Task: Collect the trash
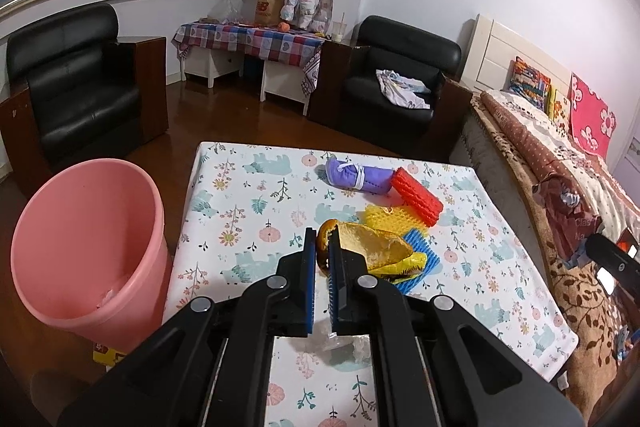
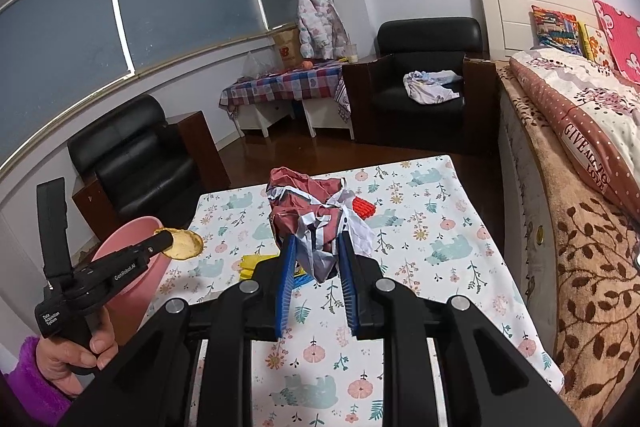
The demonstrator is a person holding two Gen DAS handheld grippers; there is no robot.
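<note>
My left gripper (image 1: pixel 322 239) is shut on a yellow-brown fruit peel (image 1: pixel 376 247) and holds it above the floral tablecloth (image 1: pixel 240 195). In the right wrist view the left gripper (image 2: pixel 166 241) with the peel (image 2: pixel 184 244) hangs near the rim of the pink bin (image 2: pixel 132 231). The pink bin (image 1: pixel 88 247) stands on the floor left of the table. My right gripper (image 2: pixel 318 247) is shut on a crumpled red and white wrapper (image 2: pixel 312 211), lifted over the table; it also shows at the far right of the left wrist view (image 1: pixel 568 215).
On the table lie a purple cloth roll (image 1: pixel 358 177), a red bristle block (image 1: pixel 416 197), a yellow one (image 1: pixel 386 217) and a blue one (image 1: pixel 420 259). A bed (image 1: pixel 560 155) runs along the right. Black armchairs (image 1: pixel 76 83) stand beyond.
</note>
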